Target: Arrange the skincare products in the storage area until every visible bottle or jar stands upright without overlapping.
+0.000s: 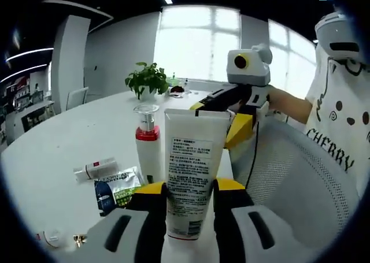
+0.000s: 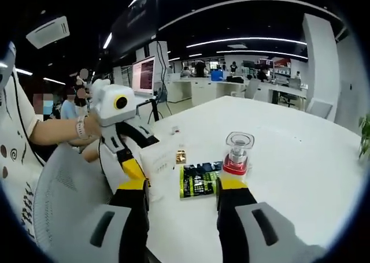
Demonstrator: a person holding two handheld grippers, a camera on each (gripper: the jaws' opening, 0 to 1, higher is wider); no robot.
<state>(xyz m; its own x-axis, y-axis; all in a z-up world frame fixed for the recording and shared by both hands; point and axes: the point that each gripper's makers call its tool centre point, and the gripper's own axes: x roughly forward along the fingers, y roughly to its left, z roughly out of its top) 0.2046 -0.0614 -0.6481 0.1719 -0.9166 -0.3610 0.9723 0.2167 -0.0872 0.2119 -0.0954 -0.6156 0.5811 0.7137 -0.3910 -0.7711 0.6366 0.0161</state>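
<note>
Your left gripper [image 1: 189, 208] is clamped on a white tube [image 1: 192, 170], which stands upright between the jaws with its printed label facing the camera. Just behind it at 11 o'clock stands a white pump bottle [image 1: 147, 144] with a red collar and clear cap. At 9 o'clock from the tube a green and blue sachet [image 1: 118, 188] lies flat on the white table [image 1: 63, 153], and a small white and red tube [image 1: 95, 169] lies on its side beyond it. A potted plant [image 1: 147, 81] sits far back at 12 o'clock. At 2 o'clock your right gripper [image 1: 234, 110] reaches in above a white mesh chair back [image 1: 300, 176].

The right gripper view looks the opposite way: your right gripper [image 2: 182, 202] has its jaws spread wide with nothing between them. Past them you see the sachet [image 2: 198, 179] at 12 o'clock, the pump bottle [image 2: 237, 156] at 1 o'clock, and the left gripper [image 2: 130, 153] at 11 o'clock with the tube [image 2: 159, 159].
</note>
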